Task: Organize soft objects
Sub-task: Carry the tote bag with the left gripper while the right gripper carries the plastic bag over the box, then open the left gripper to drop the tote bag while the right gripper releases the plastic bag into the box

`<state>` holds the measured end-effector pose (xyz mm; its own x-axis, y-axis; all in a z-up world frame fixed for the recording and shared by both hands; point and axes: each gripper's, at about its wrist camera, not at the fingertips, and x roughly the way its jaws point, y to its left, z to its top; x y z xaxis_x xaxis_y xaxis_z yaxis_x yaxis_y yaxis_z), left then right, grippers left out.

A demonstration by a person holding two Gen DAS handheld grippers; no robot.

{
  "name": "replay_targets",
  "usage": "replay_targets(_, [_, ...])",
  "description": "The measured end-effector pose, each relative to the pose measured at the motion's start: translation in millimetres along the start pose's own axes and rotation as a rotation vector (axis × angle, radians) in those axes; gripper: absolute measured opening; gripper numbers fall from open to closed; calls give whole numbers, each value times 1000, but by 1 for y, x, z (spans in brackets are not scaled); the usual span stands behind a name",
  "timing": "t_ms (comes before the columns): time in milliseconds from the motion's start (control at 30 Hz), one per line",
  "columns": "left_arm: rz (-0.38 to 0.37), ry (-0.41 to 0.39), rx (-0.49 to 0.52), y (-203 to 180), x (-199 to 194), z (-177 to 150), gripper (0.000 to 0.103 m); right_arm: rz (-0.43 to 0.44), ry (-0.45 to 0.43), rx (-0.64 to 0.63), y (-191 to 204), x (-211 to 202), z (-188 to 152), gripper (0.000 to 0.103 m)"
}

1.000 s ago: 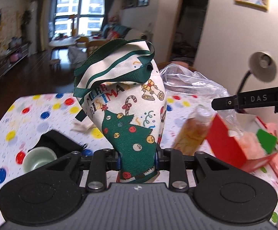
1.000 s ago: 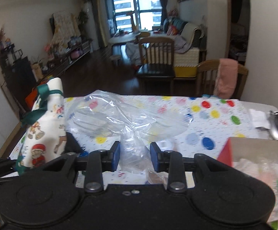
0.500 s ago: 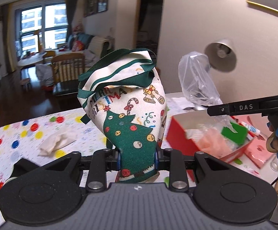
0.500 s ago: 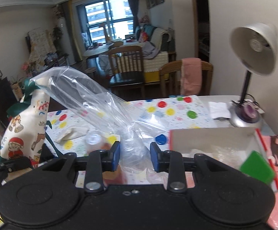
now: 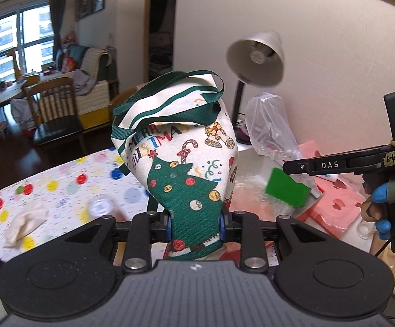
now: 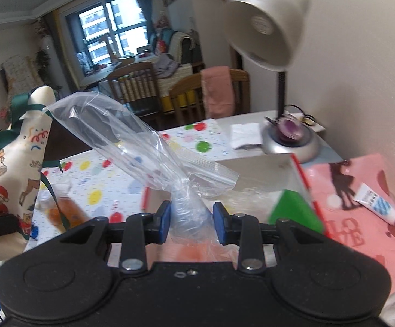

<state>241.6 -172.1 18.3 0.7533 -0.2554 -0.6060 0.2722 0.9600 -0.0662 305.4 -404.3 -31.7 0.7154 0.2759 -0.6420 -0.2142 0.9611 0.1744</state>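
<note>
My left gripper (image 5: 194, 227) is shut on a Christmas cloth bag (image 5: 181, 160), cream with a green tree print and green straps, which stands up between its blue pads. The same cloth bag (image 6: 15, 169) shows at the left edge of the right wrist view. My right gripper (image 6: 191, 222) is shut on a bunched clear plastic bag (image 6: 143, 147) that trails up and to the left. Both are held above a red box (image 6: 298, 169) with a white inner wall and a green flap (image 6: 292, 209). From the left wrist view, the right gripper (image 5: 292, 167) and plastic bag (image 5: 271, 128) hang over that box.
A silver desk lamp (image 6: 268, 27) stands behind the box on its base (image 6: 290, 139). A pink printed sheet (image 6: 361, 199) with a small tube (image 6: 376, 203) lies to the right. On the polka-dot tablecloth (image 5: 61, 188) are a crumpled tissue (image 5: 26, 222) and an amber bottle (image 6: 64, 209). Chairs stand beyond.
Both grippers have swung to the right with their bags, from over the dotted tablecloth to above the red box by the lamp. Neither grip has altered.
</note>
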Motion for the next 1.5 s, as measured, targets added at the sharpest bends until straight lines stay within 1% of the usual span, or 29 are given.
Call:
replay_targets(167, [-30, 41, 25, -35, 33, 13, 28, -11, 9, 37, -41, 2, 1, 32])
replay_targets(300, [-59, 92, 25, -58, 64, 19, 28, -10, 17, 65, -68, 5, 1, 32])
replay_targets(467, [-57, 146, 44, -83, 98, 18, 28, -5, 36, 88, -91, 13, 0, 32])
replay_targets(600, [-40, 189, 44, -92, 126, 13, 28, -2, 63, 100, -102, 24, 0, 32])
replay_targets(700, [-22, 221, 20, -93, 147, 11, 28, 10, 91, 116, -105, 37, -1, 32])
replay_targets(967, [27, 287, -20, -89, 186, 6, 28, 24, 138, 80, -93, 69, -3, 32])
replay_targets(1233, [38, 349, -61, -84, 207, -2, 28, 1, 176, 38, -86, 95, -8, 32])
replay_targets(1367, [45, 378, -90, -80, 213, -9, 28, 0, 196, 13, -82, 102, -14, 33])
replay_targets(1500, [55, 390, -93, -81, 217, -13, 28, 1, 208, -19, -77, 106, -18, 35])
